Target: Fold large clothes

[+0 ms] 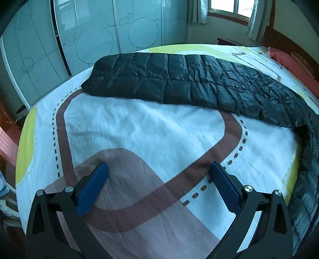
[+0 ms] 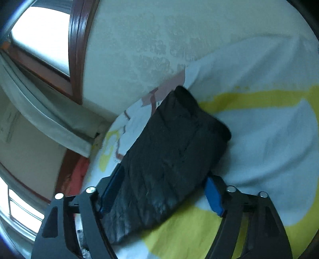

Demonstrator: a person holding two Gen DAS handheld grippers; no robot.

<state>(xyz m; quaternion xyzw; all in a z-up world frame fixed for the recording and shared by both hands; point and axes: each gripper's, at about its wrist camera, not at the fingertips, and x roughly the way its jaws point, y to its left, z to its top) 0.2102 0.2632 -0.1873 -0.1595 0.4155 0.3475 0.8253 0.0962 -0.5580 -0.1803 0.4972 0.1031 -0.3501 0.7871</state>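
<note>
A black quilted jacket (image 1: 179, 81) lies stretched across the far side of the bed, its right part running down the bed's right edge. My left gripper (image 1: 159, 175) hangs open over the bare bedsheet (image 1: 151, 127), well short of the jacket, with nothing between its blue pads (image 1: 93, 185). In the right wrist view a folded length of the jacket (image 2: 169, 159) lies between the fingers of my right gripper (image 2: 161, 191). Its left edge rests against the left pad (image 2: 111, 189), while the right pad (image 2: 213, 197) stands a little off the cloth.
The sheet has brown bands, a dashed line and yellow patches (image 2: 191, 231). Frosted wardrobe doors (image 1: 85, 39) stand beyond the bed, with a curtained window (image 1: 227, 8) at the back. A red pillow (image 1: 295, 65) lies far right. A wall (image 2: 129, 49) rises beside the bed.
</note>
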